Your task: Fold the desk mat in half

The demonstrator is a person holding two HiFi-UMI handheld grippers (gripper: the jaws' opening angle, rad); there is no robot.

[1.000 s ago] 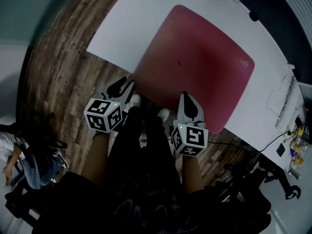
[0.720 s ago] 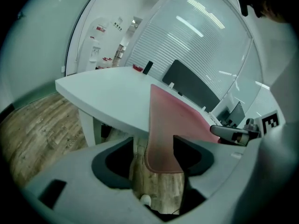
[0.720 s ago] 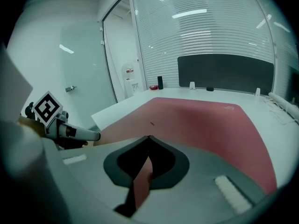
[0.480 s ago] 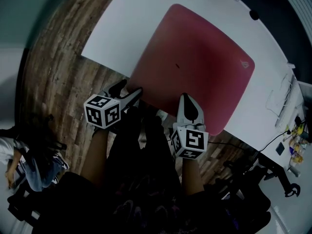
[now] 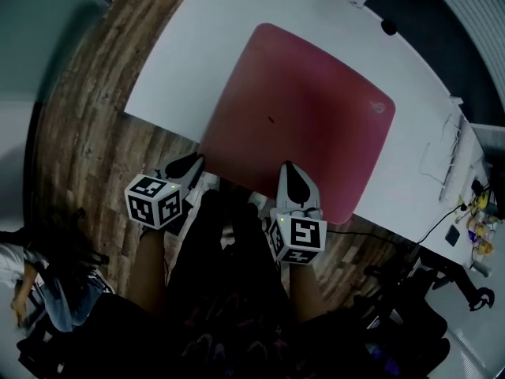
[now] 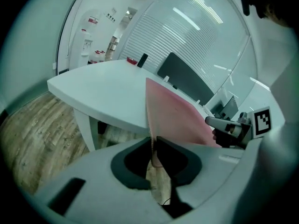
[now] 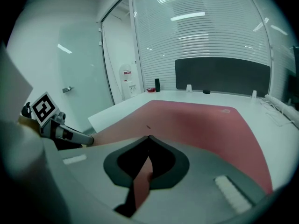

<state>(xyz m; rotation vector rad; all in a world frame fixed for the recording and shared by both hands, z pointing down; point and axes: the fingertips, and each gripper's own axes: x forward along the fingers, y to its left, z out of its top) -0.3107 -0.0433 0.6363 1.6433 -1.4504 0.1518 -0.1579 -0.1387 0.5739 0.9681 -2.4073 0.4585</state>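
a: while the white table [image 5: 177, 65] carries it, where does your desk mat [image 5: 308, 125] lie?
b: spread open, near edge at the table's front. your right gripper [image 5: 289, 172] is clamped on that edge; your left gripper [image 5: 192, 164] is closing its jaws on the near left corner, mat between them.

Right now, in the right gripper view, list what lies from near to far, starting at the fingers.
right gripper, shut on the mat's near edge → desk mat → white table beyond the mat → dark panel → window blinds
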